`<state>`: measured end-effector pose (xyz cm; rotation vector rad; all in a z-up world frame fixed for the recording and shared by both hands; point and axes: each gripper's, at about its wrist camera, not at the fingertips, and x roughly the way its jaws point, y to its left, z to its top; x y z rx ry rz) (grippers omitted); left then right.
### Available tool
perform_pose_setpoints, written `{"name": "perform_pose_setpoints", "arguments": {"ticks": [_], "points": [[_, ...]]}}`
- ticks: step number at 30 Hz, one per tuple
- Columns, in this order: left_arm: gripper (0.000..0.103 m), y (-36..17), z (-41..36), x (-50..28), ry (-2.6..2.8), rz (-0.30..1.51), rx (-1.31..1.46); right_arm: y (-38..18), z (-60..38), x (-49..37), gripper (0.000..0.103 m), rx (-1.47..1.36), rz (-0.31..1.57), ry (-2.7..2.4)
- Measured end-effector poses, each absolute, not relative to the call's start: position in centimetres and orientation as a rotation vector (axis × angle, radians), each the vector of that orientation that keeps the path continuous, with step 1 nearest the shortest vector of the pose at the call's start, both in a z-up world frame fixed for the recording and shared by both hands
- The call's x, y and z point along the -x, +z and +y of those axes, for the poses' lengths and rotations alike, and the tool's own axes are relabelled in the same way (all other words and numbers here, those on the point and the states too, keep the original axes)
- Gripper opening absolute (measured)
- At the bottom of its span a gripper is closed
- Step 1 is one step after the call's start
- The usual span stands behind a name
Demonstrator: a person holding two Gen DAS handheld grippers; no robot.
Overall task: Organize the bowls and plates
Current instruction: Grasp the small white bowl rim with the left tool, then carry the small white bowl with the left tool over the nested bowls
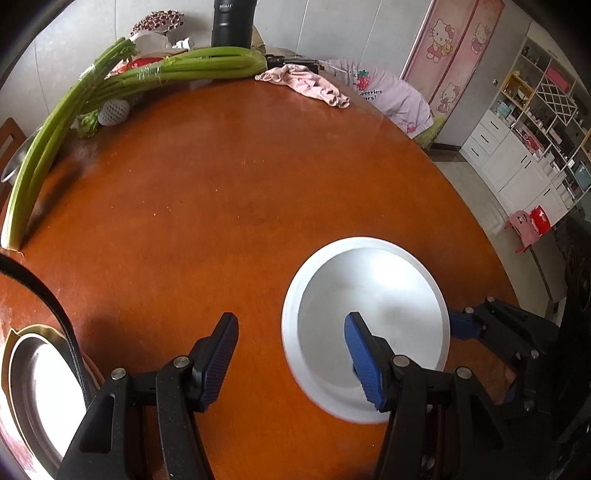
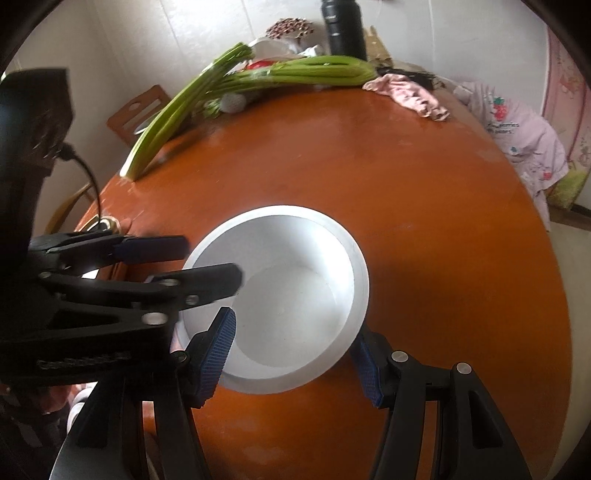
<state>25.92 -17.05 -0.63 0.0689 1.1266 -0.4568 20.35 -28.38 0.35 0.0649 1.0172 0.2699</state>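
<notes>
A white bowl (image 1: 369, 325) (image 2: 288, 295) sits on the round orange table (image 1: 207, 206) (image 2: 424, 206). My left gripper (image 1: 291, 354) is open; its right finger is over the bowl's left rim and its left finger is over bare table. It shows from the side in the right wrist view (image 2: 207, 262). My right gripper (image 2: 295, 354) is open with its fingers on either side of the bowl's near part. It shows at the bowl's right edge in the left wrist view (image 1: 476, 325). A gold-rimmed plate (image 1: 40, 398) lies at the lower left.
Celery stalks (image 1: 110, 85) (image 2: 258, 77), a white ball (image 1: 114, 110), a pink cloth (image 1: 310, 85) (image 2: 410, 92), a black bottle (image 1: 232, 22) (image 2: 343, 26) and pink clothing (image 1: 391, 96) lie along the table's far side. Wooden chairs (image 2: 136, 114) stand at the left. White cabinets (image 1: 517, 155) stand at the right.
</notes>
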Motion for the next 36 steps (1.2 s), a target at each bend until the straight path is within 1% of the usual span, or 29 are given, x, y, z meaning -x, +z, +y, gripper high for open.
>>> {"name": "perform_pose_setpoints", "arguments": {"ticks": [6,9,36], "points": [[0.059,-1.3,-16.8,-25.9,-0.509,1.166,-0.014,0.1,-27.1,-20.1,0.063,-0.068,1.028,0.304],[0.057,-1.2,-16.8,-25.7,-0.531,1.170,0.002,0.2,-26.9,-20.1,0.063,-0.078,1.030,0.318],[0.056,3.0,-15.1,-22.8,-0.523,1.057,0.022,3.2,-25.1,-18.1,0.064,-0.059,0.953,0.316]]}}
